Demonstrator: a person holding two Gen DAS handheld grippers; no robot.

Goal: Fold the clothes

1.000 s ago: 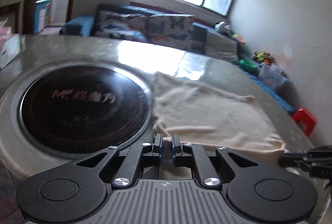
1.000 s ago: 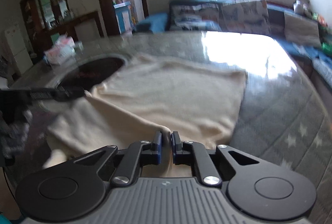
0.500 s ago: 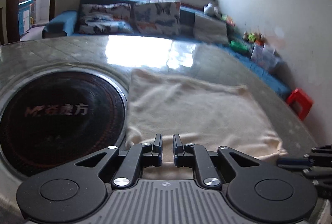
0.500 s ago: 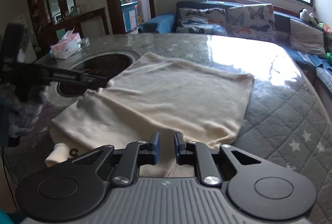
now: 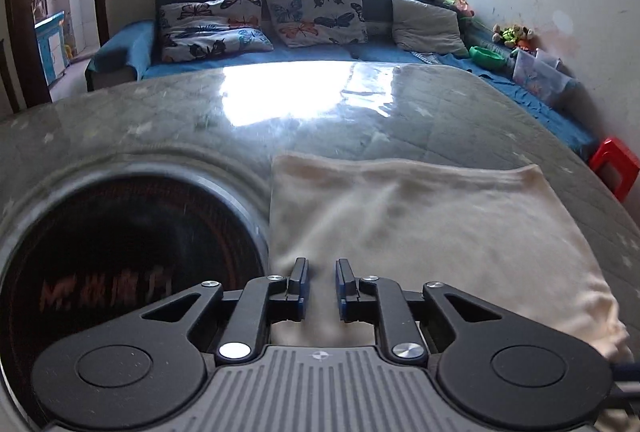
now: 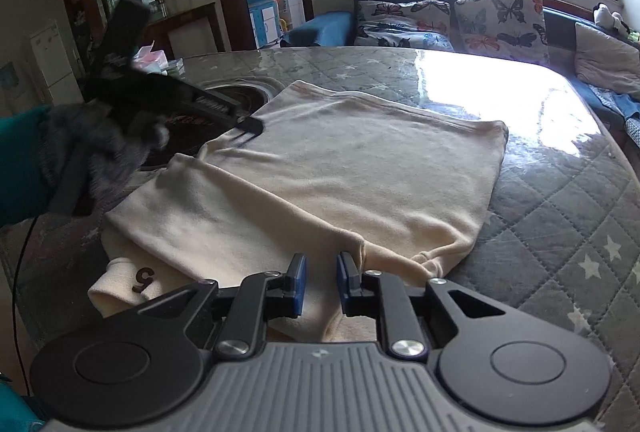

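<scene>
Fabric has just slipped free of both your tongs, left gripper (image 5: 319, 282) and right gripper (image 6: 319, 278) now parted and empty, leaving the cream garment (image 6: 320, 167) folded once.

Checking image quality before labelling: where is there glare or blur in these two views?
Left wrist view: window glare on the glossy grey tabletop; cream folded garment soft. Right wrist view: glare at the table's far right; left gripper motion-blurred.

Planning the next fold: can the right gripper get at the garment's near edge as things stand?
Probably yes: the right gripper is open just above the cream garment, nothing lies between them, and the left gripper is off to the far side.
</scene>
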